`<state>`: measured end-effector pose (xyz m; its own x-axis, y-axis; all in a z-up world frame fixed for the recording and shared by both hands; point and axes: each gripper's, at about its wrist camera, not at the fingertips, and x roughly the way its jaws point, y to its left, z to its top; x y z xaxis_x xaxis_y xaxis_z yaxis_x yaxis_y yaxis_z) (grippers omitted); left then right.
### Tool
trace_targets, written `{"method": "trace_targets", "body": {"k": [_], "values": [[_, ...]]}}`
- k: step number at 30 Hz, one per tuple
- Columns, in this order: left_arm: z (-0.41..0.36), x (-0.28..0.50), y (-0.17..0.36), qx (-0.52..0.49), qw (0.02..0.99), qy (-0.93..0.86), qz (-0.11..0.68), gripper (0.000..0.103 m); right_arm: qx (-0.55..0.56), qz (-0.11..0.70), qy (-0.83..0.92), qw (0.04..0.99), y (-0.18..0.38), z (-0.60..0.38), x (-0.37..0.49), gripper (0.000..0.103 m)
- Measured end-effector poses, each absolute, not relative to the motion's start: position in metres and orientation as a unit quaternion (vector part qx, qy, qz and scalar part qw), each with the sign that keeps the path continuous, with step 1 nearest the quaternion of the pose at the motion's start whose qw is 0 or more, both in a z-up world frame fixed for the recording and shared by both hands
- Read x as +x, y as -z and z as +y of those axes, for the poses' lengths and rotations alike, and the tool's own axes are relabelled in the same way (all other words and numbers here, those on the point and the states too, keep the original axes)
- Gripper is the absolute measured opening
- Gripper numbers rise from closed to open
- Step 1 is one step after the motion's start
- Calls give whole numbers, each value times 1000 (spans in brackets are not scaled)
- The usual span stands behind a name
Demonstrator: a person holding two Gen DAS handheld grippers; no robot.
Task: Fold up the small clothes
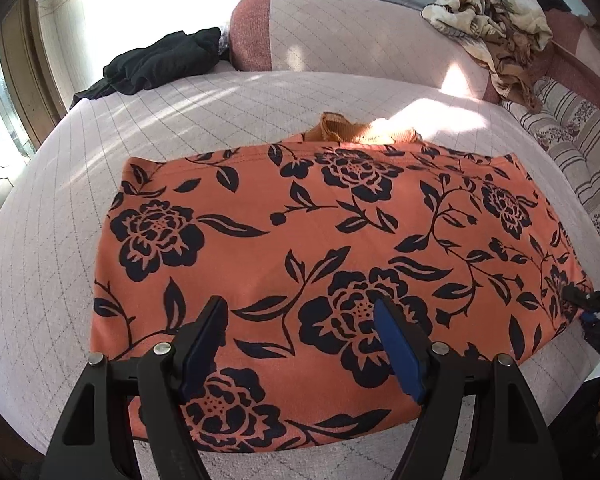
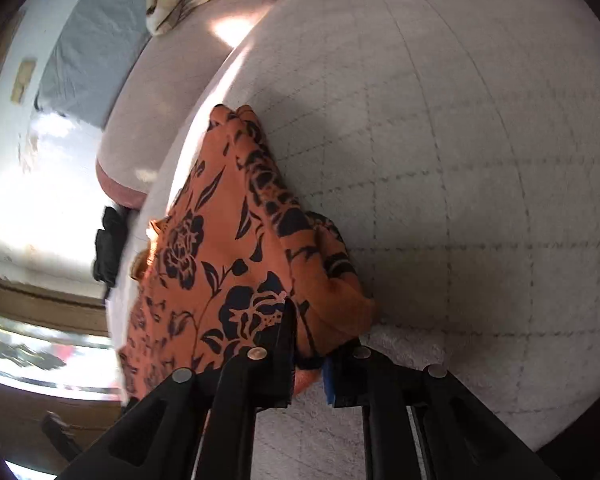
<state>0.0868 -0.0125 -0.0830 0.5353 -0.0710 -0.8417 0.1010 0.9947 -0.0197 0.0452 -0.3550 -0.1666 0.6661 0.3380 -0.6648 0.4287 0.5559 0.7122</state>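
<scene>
Lay spread flat on the quilted bed (image 1: 52, 240): an orange garment with black flowers (image 1: 300, 216), a tan ribbed piece (image 1: 340, 130) peeking out at its far edge. Right tongs (image 2: 310, 364) clamped on the garment's near right corner, cloth bunched and pinched between the pads. Left tongs (image 1: 300, 320) hung over the near edge with pads wide apart, gripping nothing. Farther back on the bed, a crumpled black garment (image 1: 160, 64) near a pink bolster (image 1: 340, 24). On the bolster's right, a heap of beige patterned cloth (image 1: 492, 28).
</scene>
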Motion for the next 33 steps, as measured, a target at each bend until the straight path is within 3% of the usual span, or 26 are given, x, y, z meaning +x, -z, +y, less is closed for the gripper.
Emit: {"method": "trace_targets", "body": {"k": [2,3,4,9,14,19,20,22,25,28,31,33], "values": [[-13,90,87,20,878,44,475,76,454,410,30,791,154,-359,40,36],[-13,93,89,15,878,44,476,76,441,408,32,799,145,-362,35,69],[-11,96,92,9,877,43,479,76,429,398,36,810,135,-366,29,82],[-15,97,105,11,880,39,474,79,404,365,10,839,97,-397,38,82],[-14,97,105,11,882,41,470,81,345,404,-82,843,94,-393,144,82],[-13,97,106,11,882,45,469,82,314,479,-86,815,128,-382,238,79],[-13,96,106,12,883,46,467,82,308,495,-104,806,135,-376,250,73],[-12,97,106,14,883,50,466,83,263,511,-101,812,135,-362,262,12],[-12,100,105,11,881,52,471,83,204,468,-84,856,108,-349,253,11],[-11,103,96,-10,877,60,477,83,268,489,-39,829,147,-374,259,12],[-9,97,85,-15,888,69,454,83,299,460,-44,835,142,-382,248,23],[-9,103,98,-7,875,66,479,83,299,457,-24,837,132,-387,240,23]]}}
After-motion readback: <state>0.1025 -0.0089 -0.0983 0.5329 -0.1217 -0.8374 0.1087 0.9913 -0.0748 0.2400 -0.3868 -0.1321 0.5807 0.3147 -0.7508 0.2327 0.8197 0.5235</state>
